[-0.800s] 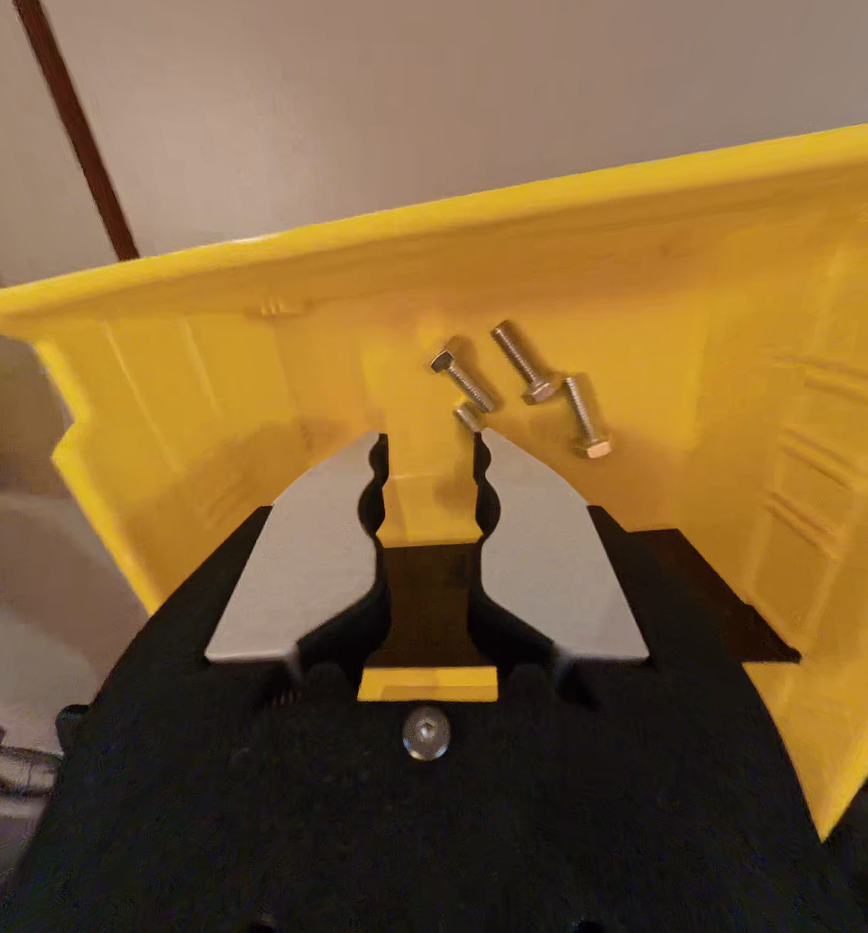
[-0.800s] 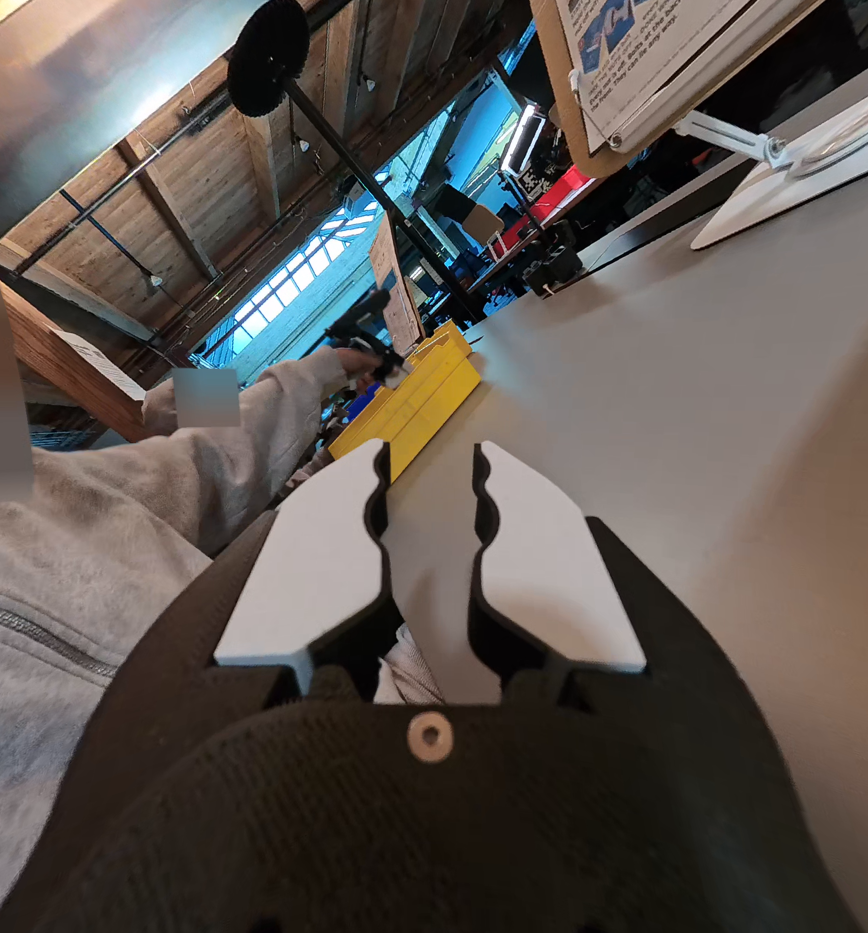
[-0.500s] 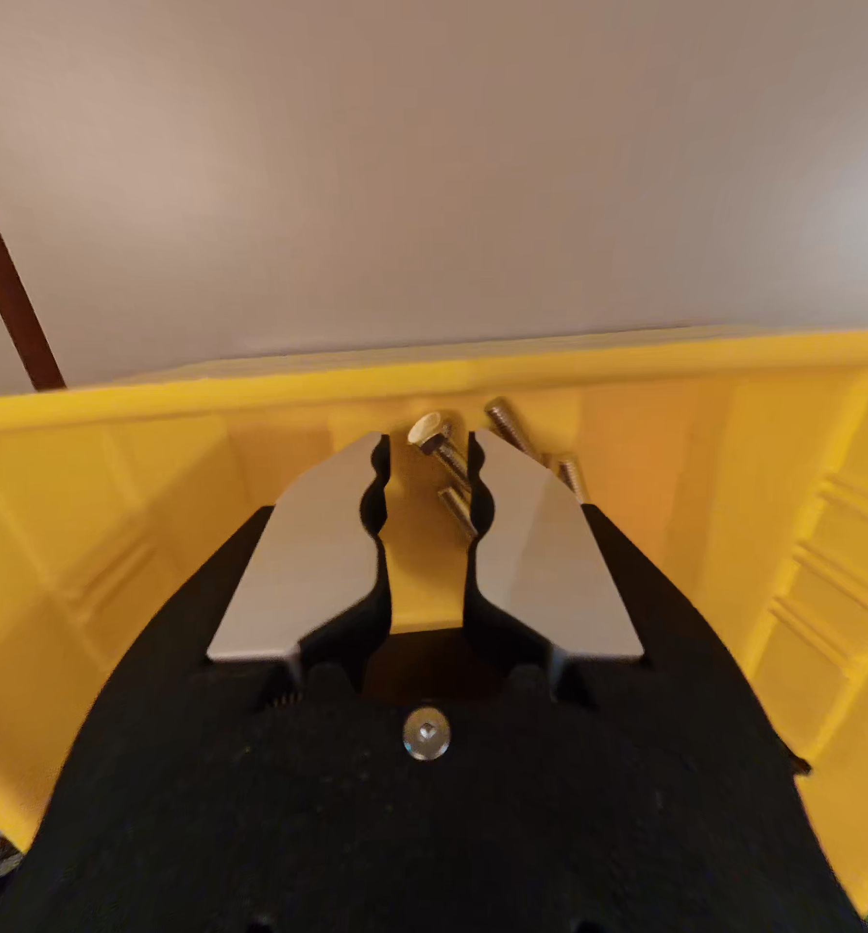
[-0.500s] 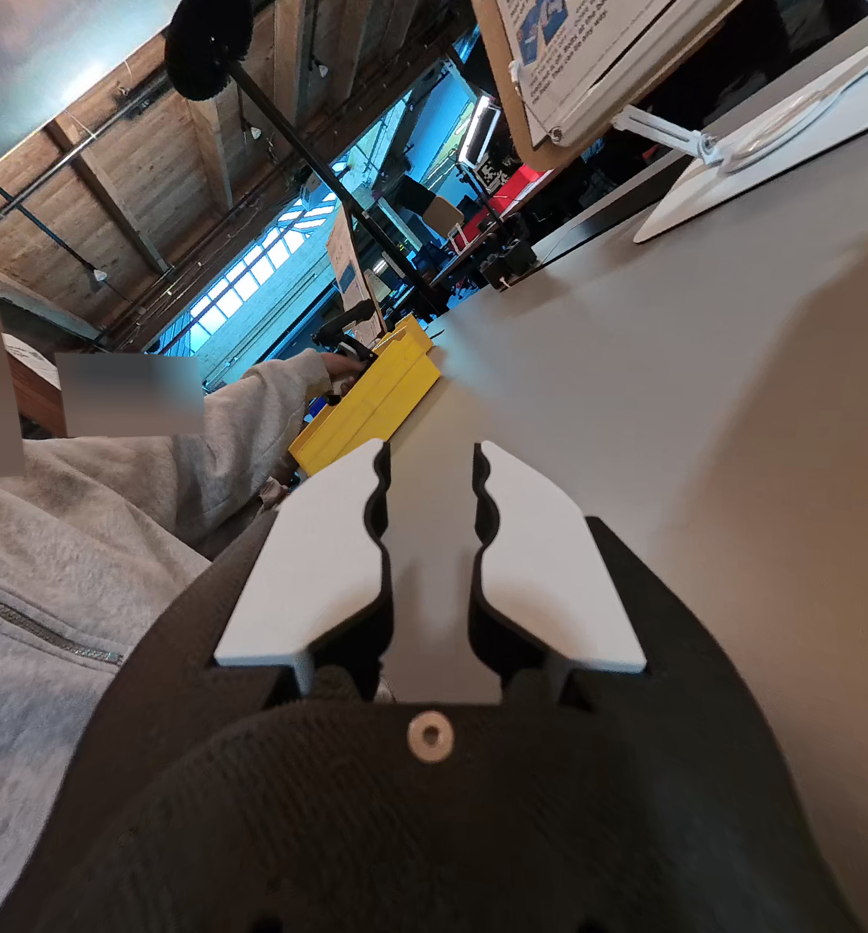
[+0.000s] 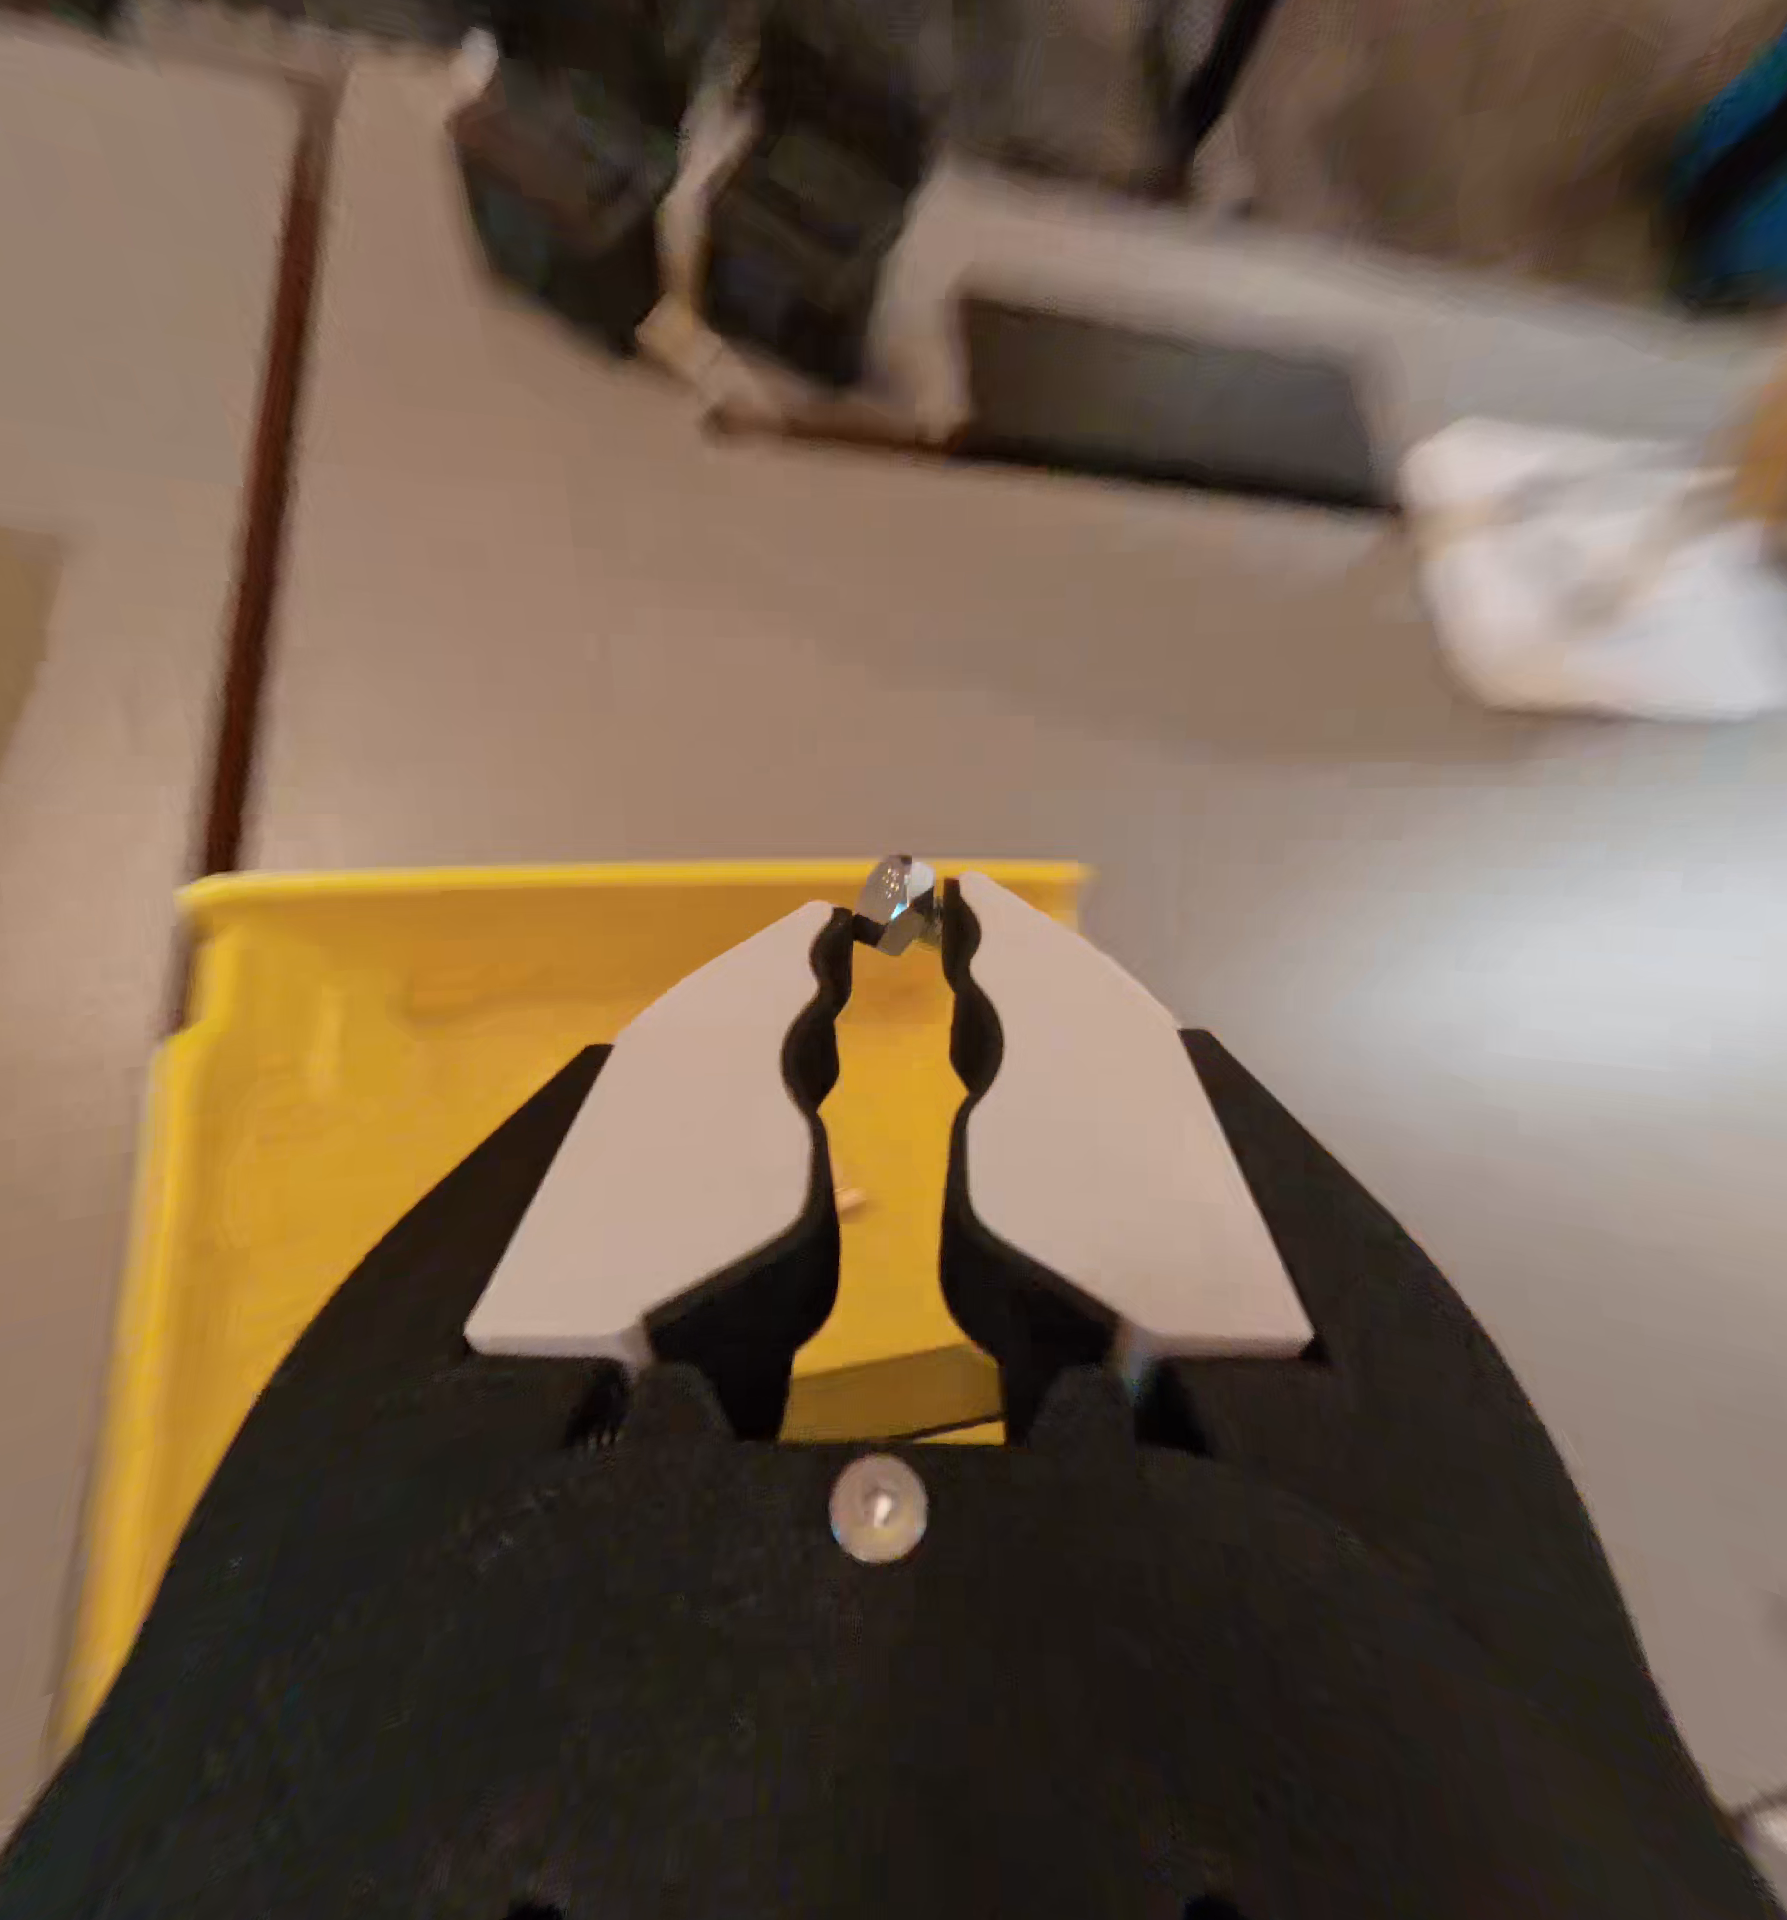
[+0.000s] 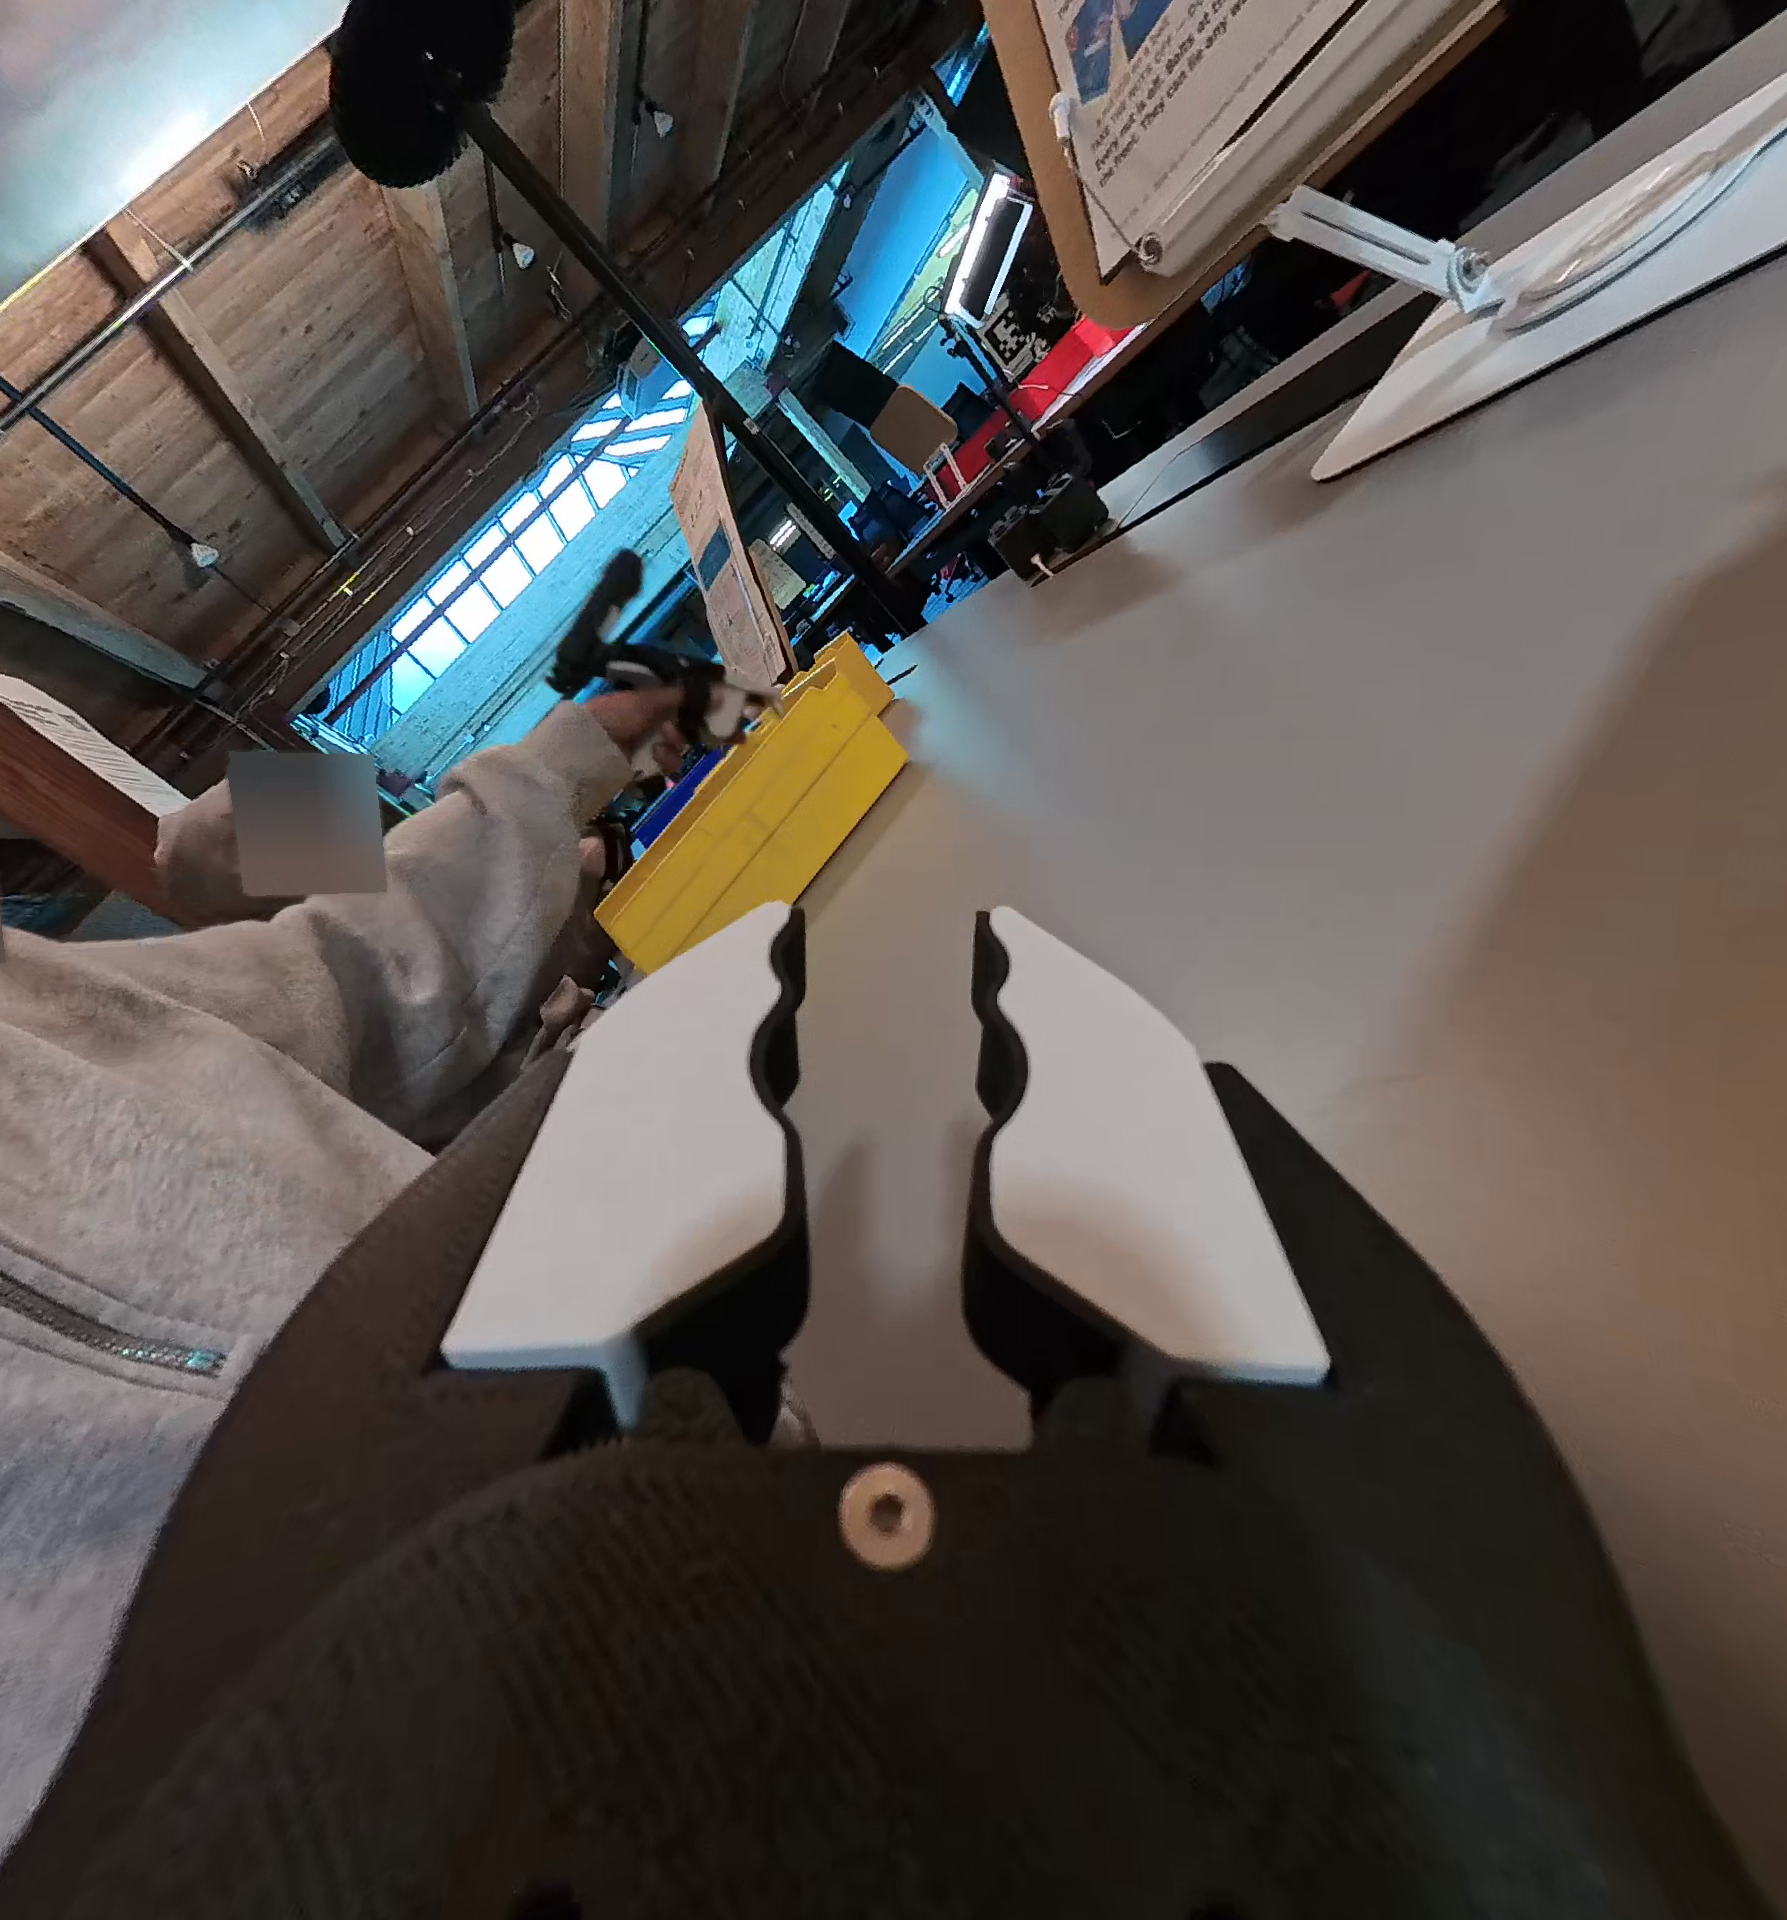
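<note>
My left gripper (image 5: 897, 914) is shut on a silver hex-head bolt (image 5: 899, 906), pinched at the fingertips with its head toward the camera. It holds the bolt above a yellow plastic bin (image 5: 369, 1060). A bit of another bolt (image 5: 849, 1200) lies on the bin floor between the fingers. My right gripper (image 6: 884, 925) is open and empty, low over the grey table (image 6: 1388, 831). The right wrist view shows the yellow bin (image 6: 764, 821) farther off, with the left gripper (image 6: 754, 712) above it in a hand with a grey sleeve (image 6: 473, 831).
A white cloth or bag (image 5: 1595, 592) lies on the table at the right. Dark blurred equipment (image 5: 712, 208) stands at the far edge. A blue bin (image 6: 676, 805) sits beside the yellow one. A white monitor stand base (image 6: 1595, 291) stands at the back right.
My left gripper closed on a bolt inside the bin and lifted it up and out; the view now looks over the bin's rim. The right gripper barely shifted and stays open.
</note>
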The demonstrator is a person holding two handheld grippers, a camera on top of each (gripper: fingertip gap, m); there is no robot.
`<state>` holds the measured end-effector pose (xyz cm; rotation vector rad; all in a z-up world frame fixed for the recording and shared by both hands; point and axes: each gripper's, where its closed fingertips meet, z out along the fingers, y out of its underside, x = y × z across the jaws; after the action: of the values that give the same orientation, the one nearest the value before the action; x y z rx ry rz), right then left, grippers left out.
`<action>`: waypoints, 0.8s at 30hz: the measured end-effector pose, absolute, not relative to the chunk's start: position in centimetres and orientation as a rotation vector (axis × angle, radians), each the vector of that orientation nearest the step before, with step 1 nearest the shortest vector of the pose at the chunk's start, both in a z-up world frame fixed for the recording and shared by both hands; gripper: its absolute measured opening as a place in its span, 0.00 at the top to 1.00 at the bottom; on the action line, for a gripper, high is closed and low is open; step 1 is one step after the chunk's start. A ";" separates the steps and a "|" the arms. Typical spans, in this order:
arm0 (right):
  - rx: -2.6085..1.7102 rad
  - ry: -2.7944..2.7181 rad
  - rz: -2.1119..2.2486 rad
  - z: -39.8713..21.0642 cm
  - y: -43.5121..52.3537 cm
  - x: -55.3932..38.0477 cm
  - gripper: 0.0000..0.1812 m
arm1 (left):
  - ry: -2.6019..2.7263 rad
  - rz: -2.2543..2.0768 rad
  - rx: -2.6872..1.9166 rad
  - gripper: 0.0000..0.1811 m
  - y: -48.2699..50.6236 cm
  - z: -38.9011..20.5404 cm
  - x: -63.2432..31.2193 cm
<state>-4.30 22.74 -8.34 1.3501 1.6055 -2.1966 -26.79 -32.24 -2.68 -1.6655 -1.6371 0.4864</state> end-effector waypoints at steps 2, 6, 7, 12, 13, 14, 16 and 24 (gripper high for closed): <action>1.319 1.635 -2.213 -7.9 22.4 -4.3 0.84 | -1.444 0.424 -1.559 0.90 -26.3 1.3 -25.4; 1.179 1.769 -2.263 -6.1 19.7 -4.4 0.82 | -1.100 0.208 -1.430 0.90 -11.2 4.2 -20.4; 1.119 1.854 -2.273 -5.7 18.6 -4.2 0.81 | -1.045 0.125 -1.400 0.90 -7.3 3.7 -18.8; 0.853 2.261 -2.446 -5.0 16.7 -1.6 0.82 | -0.897 -0.388 -1.273 0.90 9.3 -2.1 -9.9; 0.849 2.311 -2.485 -5.0 17.1 -1.3 0.81 | -0.890 -0.507 -1.235 0.90 11.5 -3.0 -8.3; 0.846 2.354 -2.516 -4.7 17.7 -1.0 0.80 | -0.876 -0.612 -1.183 0.89 13.1 -3.5 -7.0; 0.790 2.449 -2.563 -4.0 18.5 -0.6 0.80 | -0.854 -0.778 -1.087 0.90 15.1 -4.2 -5.2; 0.505 2.697 -2.576 -4.4 17.6 0.3 0.82 | -0.839 -1.063 -0.973 0.90 17.3 -6.5 -1.5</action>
<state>0.29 17.61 -4.41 0.5052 2.6970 -2.5761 -1.52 17.33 -6.48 -0.9734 -0.8387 -1.0632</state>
